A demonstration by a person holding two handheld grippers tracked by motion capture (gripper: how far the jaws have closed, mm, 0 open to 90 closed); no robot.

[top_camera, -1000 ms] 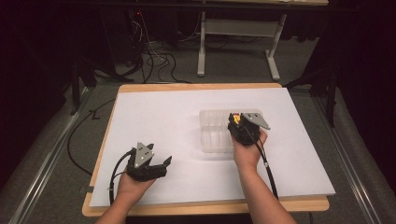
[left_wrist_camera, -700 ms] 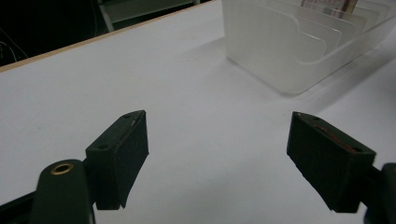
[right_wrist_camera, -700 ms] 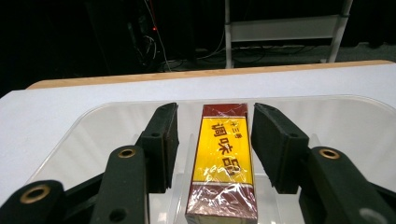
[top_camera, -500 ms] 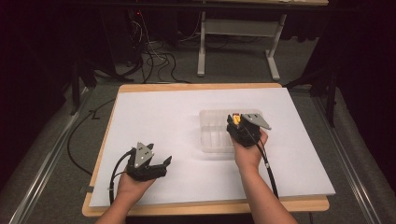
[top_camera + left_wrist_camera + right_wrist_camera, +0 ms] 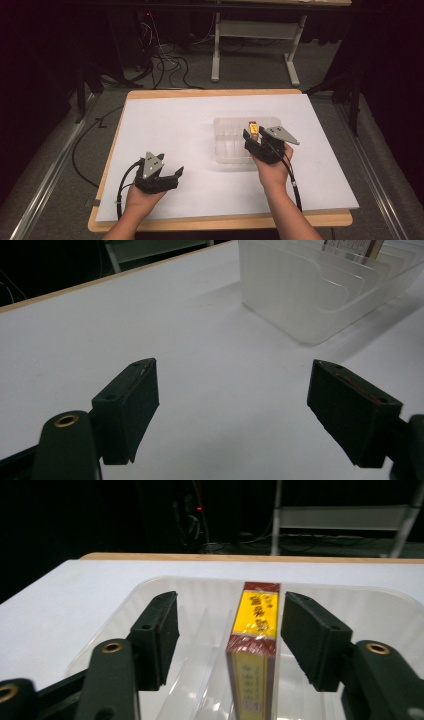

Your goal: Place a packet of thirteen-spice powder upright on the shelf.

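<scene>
From above, your right gripper sits over the clear divided tray where the yellow box stands on edge; your left gripper rests empty, jaws apart, on the white sheet. In the right gripper view its jaws have just been opening and flank the box without pressing, so lift straight back without nudging it.

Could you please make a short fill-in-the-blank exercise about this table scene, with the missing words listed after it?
1. The yellow and red box stands on edge inside the clear plastic ____.
2. The box lies between the jaws of the ____ gripper, which have just been opening and do not press on it.
3. The left gripper rests on the ____ sheet that covers the table.

Missing words: tray; right; white
</scene>
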